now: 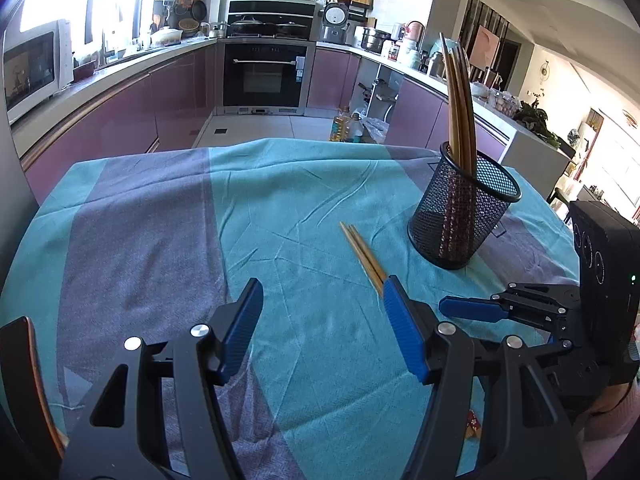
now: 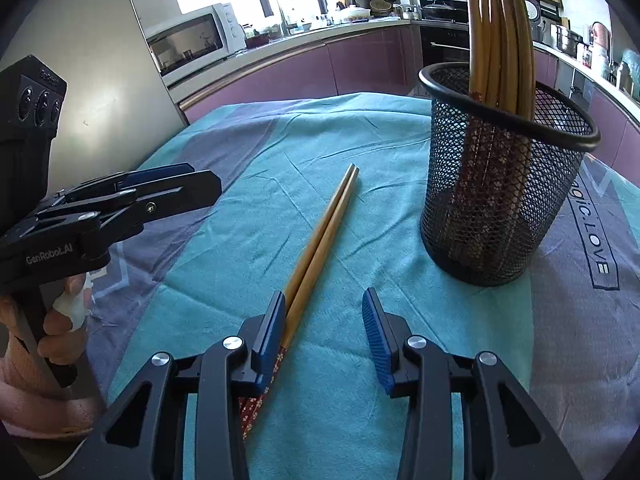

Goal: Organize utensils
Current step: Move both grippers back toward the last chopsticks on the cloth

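Right wrist view, smooth wooden chopstick pair [image 2: 320, 240] flat on wrinkled teal cloth [image 2: 248, 184], beside round black mesh holder [image 2: 500, 184], right gripper [image 2: 324, 320] jaws released, straddling patterned handles, left gripper [image 1: 322, 312] released, level above cloth.

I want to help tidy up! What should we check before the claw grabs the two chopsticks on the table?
1. Right claw open: ok, jaws wide apart.
2. Chopsticks on the cloth inside the right claw's gap: ok, but tight against the left pad, not centred.
3. Pair lying together: ok, side by side and touching.
4. Mesh cup upright: ok.
5. Room in the cup: ok, the chopsticks in the cup lean to one side.
6. Left claw out of the way: cannot tell; it hovers close by, open.
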